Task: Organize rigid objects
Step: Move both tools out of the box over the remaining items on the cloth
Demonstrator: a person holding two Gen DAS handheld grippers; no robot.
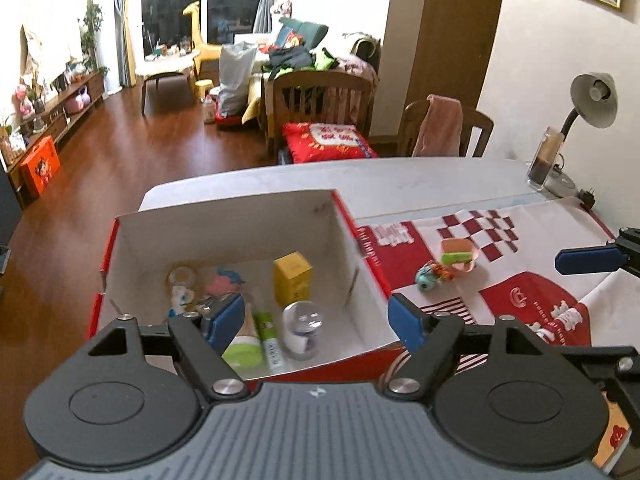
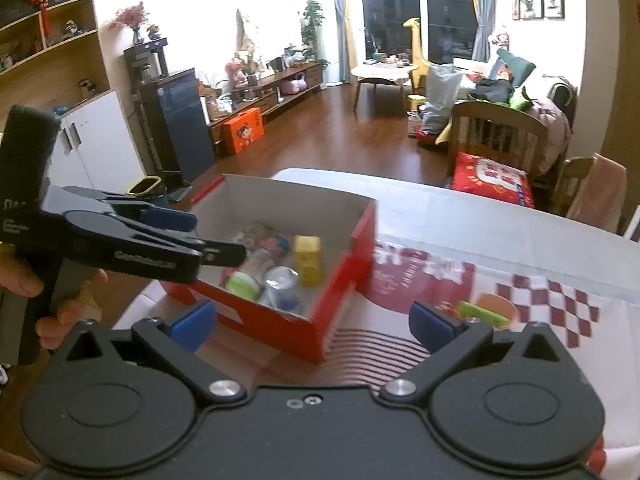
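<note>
You are between placements: the red box (image 1: 248,276) in the centre of the left wrist view already holds a yellow carton (image 1: 293,276), a clear globe (image 1: 304,320), a green-capped tube (image 1: 266,330) and some small figures, while two pieces wait on the red-and-white cloth (image 1: 532,304) at centre right, well apart from the box. These are a teal and orange toy (image 1: 434,274) and, just beside it, a pink piece with a green part on top (image 1: 459,256).

Your left gripper (image 1: 316,320) hangs over the box's near edge, jaws apart with nothing between the pads. Your right gripper (image 2: 316,324) is spread wide and empty, its right pad low in the frame, just short of the pink piece (image 2: 486,310).

The next move probably calls for you to bring the right gripper onto one loose piece and close squarely on it before you carry it to the box.

The cloth's white characters are too blurred to read. The lettering on the left gripper's side, at middle left of the right wrist view, is also unclear.
</note>
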